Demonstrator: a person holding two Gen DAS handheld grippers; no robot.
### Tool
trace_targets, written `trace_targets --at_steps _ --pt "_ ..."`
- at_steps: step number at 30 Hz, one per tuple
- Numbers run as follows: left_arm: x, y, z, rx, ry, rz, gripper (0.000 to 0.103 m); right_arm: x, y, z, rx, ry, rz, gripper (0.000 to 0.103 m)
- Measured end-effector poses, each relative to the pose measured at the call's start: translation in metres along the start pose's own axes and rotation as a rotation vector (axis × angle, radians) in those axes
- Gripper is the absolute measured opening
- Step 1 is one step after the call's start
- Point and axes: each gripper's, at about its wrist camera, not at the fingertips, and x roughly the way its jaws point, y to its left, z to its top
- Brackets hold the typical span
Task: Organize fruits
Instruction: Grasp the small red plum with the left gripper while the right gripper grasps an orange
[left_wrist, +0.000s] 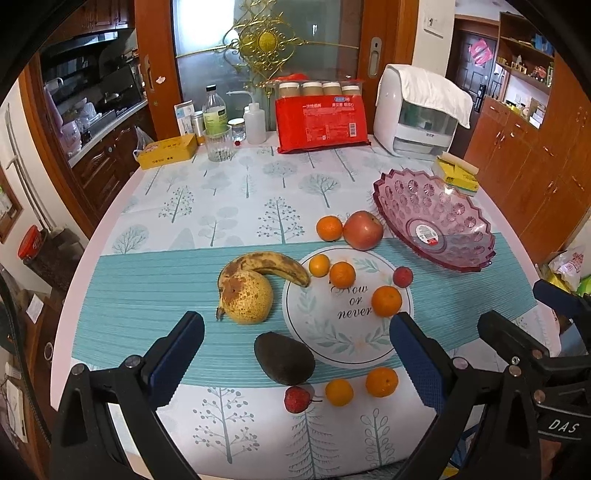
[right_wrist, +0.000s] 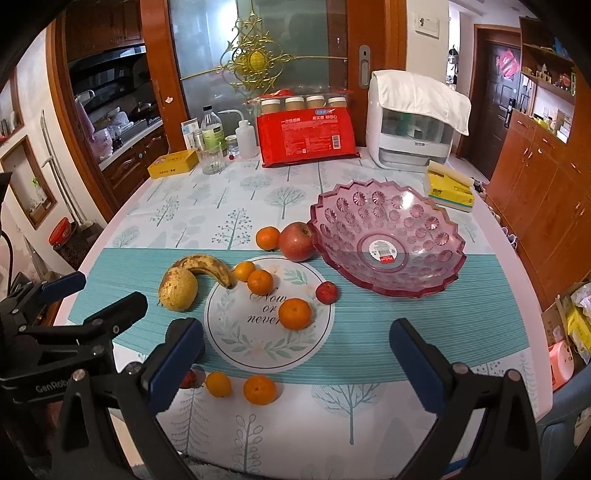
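Observation:
Fruit lies loose on the teal placemat (left_wrist: 147, 295): a spotted banana (left_wrist: 266, 264) against a yellow pear (left_wrist: 247, 297), a dark avocado (left_wrist: 284, 358), a red apple (left_wrist: 364, 229), several small oranges and two small red fruits (left_wrist: 402, 277). An empty pink glass bowl (left_wrist: 436, 218) (right_wrist: 388, 236) stands at the right. My left gripper (left_wrist: 295, 325) hovers open, with the avocado in line between its fingers and untouched. My right gripper (right_wrist: 293, 328) is open over the near table edge, an orange (right_wrist: 295, 314) just beyond it. Its left finger hides the avocado.
Along the back stand a yellow box (left_wrist: 168, 151), a glass (left_wrist: 218, 144), bottles, a red package (left_wrist: 321, 123) and a white appliance (left_wrist: 417, 114) under a towel. A yellow tissue pack (left_wrist: 456, 175) lies behind the bowl. Wooden cupboards flank the table on the right.

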Motion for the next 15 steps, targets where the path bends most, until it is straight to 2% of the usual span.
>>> trace_targets --at_steps 15 --pt "0.029 0.009 -0.021 -0.063 0.108 -0.002 0.100 0.020 0.001 -0.014 -0.042 0.070 0.037 0.093"
